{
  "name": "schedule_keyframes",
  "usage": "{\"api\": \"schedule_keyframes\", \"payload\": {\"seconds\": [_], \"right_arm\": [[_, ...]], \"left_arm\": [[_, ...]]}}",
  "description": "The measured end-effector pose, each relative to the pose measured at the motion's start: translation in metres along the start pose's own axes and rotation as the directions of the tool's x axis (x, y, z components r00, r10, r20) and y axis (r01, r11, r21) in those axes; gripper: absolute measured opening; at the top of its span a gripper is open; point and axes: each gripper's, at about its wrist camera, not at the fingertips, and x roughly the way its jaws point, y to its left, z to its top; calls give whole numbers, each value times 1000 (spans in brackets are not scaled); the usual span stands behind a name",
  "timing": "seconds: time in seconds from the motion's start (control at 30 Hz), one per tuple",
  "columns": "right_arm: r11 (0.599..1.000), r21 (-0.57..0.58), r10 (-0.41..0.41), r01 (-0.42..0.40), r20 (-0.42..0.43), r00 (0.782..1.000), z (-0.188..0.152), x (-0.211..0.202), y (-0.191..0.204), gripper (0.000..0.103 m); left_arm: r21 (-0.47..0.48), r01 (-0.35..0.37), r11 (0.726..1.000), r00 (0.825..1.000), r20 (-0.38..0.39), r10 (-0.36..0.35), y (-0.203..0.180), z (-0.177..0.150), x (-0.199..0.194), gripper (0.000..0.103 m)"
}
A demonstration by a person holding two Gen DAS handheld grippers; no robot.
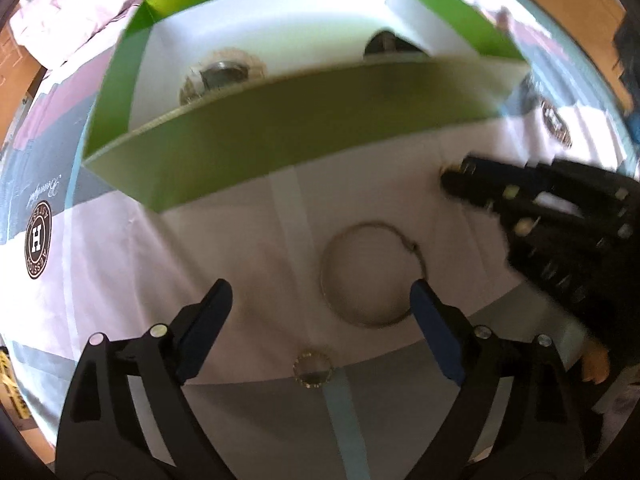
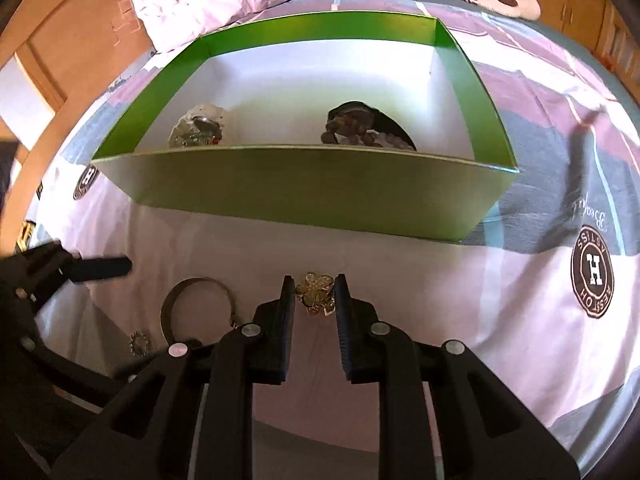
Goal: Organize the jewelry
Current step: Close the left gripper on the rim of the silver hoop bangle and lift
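Box: my green box looks like smooth card, satin green outside, matt white inside.
Bedsheet: the bedsheet I work on is soft printed cloth, matt, lightly creased.
Bangle: the bangle reads as polished silvery metal.
Brooch: the flower brooch looks gold-toned metal, sparkly and rough-textured.
Small ring: the studded ring glints like metal with tiny stones.
Fingers: my left gripper has matt black plastic fingers with matt blue pads and shiny metal screws.
Furniture: glossy orange wood.
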Motion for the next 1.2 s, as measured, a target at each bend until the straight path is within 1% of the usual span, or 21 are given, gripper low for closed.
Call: {"api": "schedule_keyframes", "payload": {"seconds": [0.1,0.2,0.23,0.3,0.4,0.5,0.57,0.63,0.67,0.7,0.77,0.8,0.83,0.87,0.9,1.0,1.07,1.1,1.13,1.2], "right_arm": [[999,31,9,-10,23,1000,1,-7,-5,21],[997,71,31,-33,31,999,1,-11,-11,28],[996,78,30,-33,32,999,1,-11,-13,29],[996,88,29,-31,29,999,2,-11,-14,30],[994,104,30,-33,29,999,2,-10,-15,30],[993,111,30,-33,28,999,2,-10,-16,30],[994,108,27,-29,25,999,5,-8,-13,30],[994,106,21,-24,25,999,5,-7,-13,30],[994,107,19,-22,26,999,5,-7,-14,30],[993,112,18,-21,27,999,6,-8,-15,30],[992,125,16,-20,28,999,6,-8,-17,30],[991,130,14,-18,29,999,5,-8,-19,34],[990,137,10,-14,30,999,5,-8,-20,35],[990,141,8,-12,30,1000,5,-8,-21,35],[989,144,8,-12,29,1000,4,-8,-22,35],[989,146,5,-9,27,1000,4,-8,-23,35],[992,128,2,-5,25,1000,4,-7,-20,35],[993,115,-3,1,23,1000,4,-6,-17,36],[996,91,-17,15,21,1000,3,-5,-13,42],[998,51,-38,37,24,999,2,-2,-6,50]], "left_arm": [[19,-3,1000,1000,-3,3,-4,3,4,93],[21,-4,1000,1000,-5,5,-8,5,6,95],[22,-5,1000,1000,-6,5,-7,7,6,95],[23,-2,1000,1000,1,2,-9,9,4,95],[37,34,999,999,25,-35,-11,8,-2,95],[67,43,997,999,25,-45,-22,7,-2,95],[80,24,996,1000,5,-24,-25,8,5,95],[86,-16,996,999,-28,18,-29,7,17,96],[83,-17,996,1000,-24,19,-30,7,19,96],[77,-15,997,1000,-15,16,-30,9,18,94],[58,-7,998,1000,-4,8,-26,11,15,85],[36,-3,999,1000,3,3,-21,13,14,76],[14,0,1000,1000,10,0,-16,14,13,66],[-11,3,1000,1000,17,-3,-11,16,12,61],[-46,8,999,1000,23,-7,-4,18,10,60],[-125,10,992,999,33,-6,11,22,9,61],[-128,25,991,999,40,-20,13,25,6,71],[-124,21,992,999,47,-16,12,25,4,77],[-118,16,993,999,51,-10,18,20,1,79],[-117,7,993,999,46,-1,18,22,1,81]]}}
